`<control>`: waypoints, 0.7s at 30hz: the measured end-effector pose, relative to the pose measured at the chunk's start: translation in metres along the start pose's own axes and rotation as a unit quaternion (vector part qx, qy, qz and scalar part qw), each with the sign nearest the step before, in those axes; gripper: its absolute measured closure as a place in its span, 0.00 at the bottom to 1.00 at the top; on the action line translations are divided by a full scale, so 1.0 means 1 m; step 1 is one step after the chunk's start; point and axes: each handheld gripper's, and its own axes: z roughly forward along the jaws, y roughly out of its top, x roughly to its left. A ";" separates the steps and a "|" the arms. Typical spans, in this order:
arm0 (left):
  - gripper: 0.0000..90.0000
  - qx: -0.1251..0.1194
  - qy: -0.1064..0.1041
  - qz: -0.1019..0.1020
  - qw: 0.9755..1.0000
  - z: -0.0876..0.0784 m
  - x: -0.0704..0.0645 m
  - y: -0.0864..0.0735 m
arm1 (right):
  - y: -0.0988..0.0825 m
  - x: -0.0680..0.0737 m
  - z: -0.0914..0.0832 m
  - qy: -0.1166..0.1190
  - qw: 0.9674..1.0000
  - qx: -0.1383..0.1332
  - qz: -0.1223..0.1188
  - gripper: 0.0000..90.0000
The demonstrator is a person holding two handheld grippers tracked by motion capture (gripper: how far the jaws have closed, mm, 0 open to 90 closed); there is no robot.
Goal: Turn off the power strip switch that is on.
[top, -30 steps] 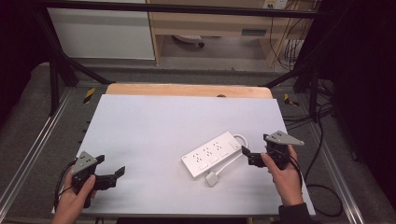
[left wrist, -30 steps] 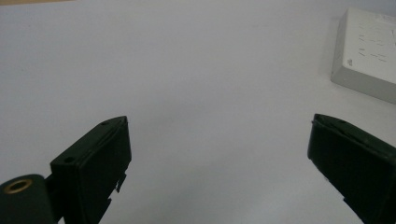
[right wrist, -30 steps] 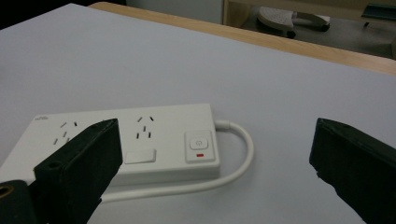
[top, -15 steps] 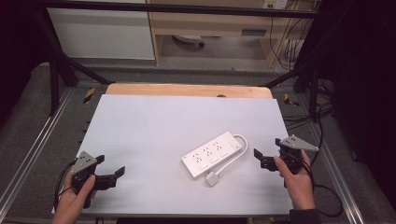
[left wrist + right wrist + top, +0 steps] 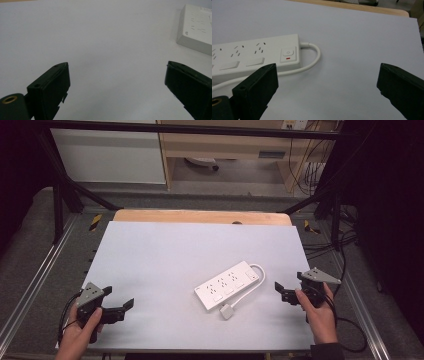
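A white power strip [image 5: 229,284] lies at an angle right of the middle of the grey-white tabletop [image 5: 190,250]. Its white cable [image 5: 257,275] loops from the right end back to a plug [image 5: 227,311] in front of it. My right gripper [image 5: 281,292] rests open a little right of the strip, touching nothing. The right gripper view shows the power strip [image 5: 254,58], its switch [image 5: 288,53] and the cable [image 5: 314,60] beyond the open right gripper [image 5: 327,67]. My left gripper [image 5: 122,310] stands open near the front left corner. In the left gripper view, the power strip [image 5: 197,27] lies far beyond the empty left gripper [image 5: 117,66].
A wooden board edge [image 5: 200,216] runs along the table's far side. Metal frame rails [image 5: 35,285] flank the table on both sides. Dark cables [image 5: 325,245] lie on the floor at the right, and cabinets [image 5: 110,155] stand behind.
My right gripper has drawn back from the power strip's right end, to the right and toward the front edge. The left gripper and the strip have stayed put.
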 end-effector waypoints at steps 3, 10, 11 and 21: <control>0.07 0.001 0.000 0.000 1.000 0.000 0.000 0.000 | -0.003 -0.002 0.002 0.000 1.000 0.002 0.000 0.04; 0.07 0.003 -0.002 0.000 1.000 0.000 0.000 0.000 | -0.011 -0.005 0.008 -0.006 1.000 0.014 -0.006 0.05; 0.07 0.003 -0.002 0.000 1.000 0.001 0.000 0.000 | -0.012 -0.005 0.009 -0.007 1.000 0.015 -0.008 0.05; 0.07 0.007 -0.001 0.001 1.000 0.002 -0.001 -0.001 | -0.022 -0.005 0.022 -0.002 0.999 0.050 -0.013 0.05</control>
